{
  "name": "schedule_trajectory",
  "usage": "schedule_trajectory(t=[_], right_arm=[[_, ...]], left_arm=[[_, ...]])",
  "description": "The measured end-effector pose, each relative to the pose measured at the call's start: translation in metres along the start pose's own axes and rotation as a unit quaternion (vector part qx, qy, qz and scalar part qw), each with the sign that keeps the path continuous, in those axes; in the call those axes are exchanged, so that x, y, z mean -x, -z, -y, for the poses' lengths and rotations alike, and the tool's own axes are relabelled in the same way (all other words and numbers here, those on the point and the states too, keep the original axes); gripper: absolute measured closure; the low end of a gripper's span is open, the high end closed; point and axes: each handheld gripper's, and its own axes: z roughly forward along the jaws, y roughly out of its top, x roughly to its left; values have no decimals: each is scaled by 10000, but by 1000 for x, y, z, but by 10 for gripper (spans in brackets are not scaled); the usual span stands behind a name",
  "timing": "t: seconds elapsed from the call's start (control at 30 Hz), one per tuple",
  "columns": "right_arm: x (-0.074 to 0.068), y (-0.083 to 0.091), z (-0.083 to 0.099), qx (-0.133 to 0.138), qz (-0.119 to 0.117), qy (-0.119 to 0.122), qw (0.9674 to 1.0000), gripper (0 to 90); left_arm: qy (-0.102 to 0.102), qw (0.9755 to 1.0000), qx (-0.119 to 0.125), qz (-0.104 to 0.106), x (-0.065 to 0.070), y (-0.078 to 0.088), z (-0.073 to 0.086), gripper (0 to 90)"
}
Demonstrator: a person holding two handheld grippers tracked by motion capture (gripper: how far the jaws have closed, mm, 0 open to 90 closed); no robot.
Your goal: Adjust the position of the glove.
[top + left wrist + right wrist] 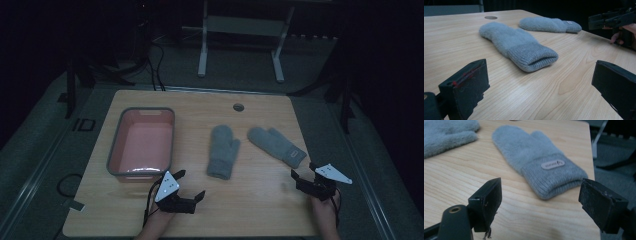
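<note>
1. On the left side of the wooden table (260, 200) sits a pink tub (142, 142) with a grey rim. It has nothing in it.
2. Just below the tub's near right corner is the left gripper (187, 185). A hand (157, 225) holds it from the bottom edge. Its two black jaws are spread wide apart and hold nothing.
3. In the left gripper view, the left gripper (539, 85) points at the open cuff of a grey mitten (519, 45). The jaws do not touch it.
4. That left mitten (222, 150) lies flat near the middle of the table, cuff toward the person.
5. Near it on the right lies the right mitten (277, 142), tilted, with its cuff pointing to the near right. The two mittens are close but do not touch.
6. The right mitten (539, 160) has a small tag (552, 164) on its cuff.
7. The right gripper (304, 172) is just below that cuff, held by the other hand (325, 212). Its jaws are spread wide too, and hold nothing.
8. In the right gripper view, the right gripper (540, 195) has the cuff showing between its jaws, a little way off.
9. A small round hole (238, 107) is in the far side of the table.
</note>
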Motion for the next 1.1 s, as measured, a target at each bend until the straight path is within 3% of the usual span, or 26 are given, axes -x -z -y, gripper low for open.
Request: schedule_trajectory(t=[0.03,0.07,0.1,0.17,0.33,0.43,0.57,0.77,0.9,1.1], right_arm=[[3,-2,0,-179,-165,-101,9997,186],[3,-2,0,-179,-165,-101,9997,186],[5,-6,1,-451,-270,-137,9985,184],[5,-8,1,-518,-367,-126,9979,181],[-1,-9,1,-699,-293,19,9971,175],[-3,-12,-1,-800,-433,35,9958,172],[1,-13,-8,-730,-592,-112,9955,157],[8,-15,-24,-711,-654,-145,9952,140],[8,-16,-37,-661,-729,-10,9951,137],[12,-14,-59,-493,-875,-29,9949,136]], left_arm=[[-1,10000,-7,2,0,0,0,12],[-1,10000,-7,2,0,0,0,12],[4,10000,-8,1,0,0,0,12],[5,10000,-5,-19,0,0,0,13],[17,10000,-2,-31,-1,0,0,12],[-4,10000,-22,-19,0,0,0,12],[11,10000,-33,-28,-1,0,0,12],[35,10000,-21,-25,-1,1,1,13],[26,10000,-39,-25,-1,1,1,13],[20,10000,-50,-20,0,1,1,12]])
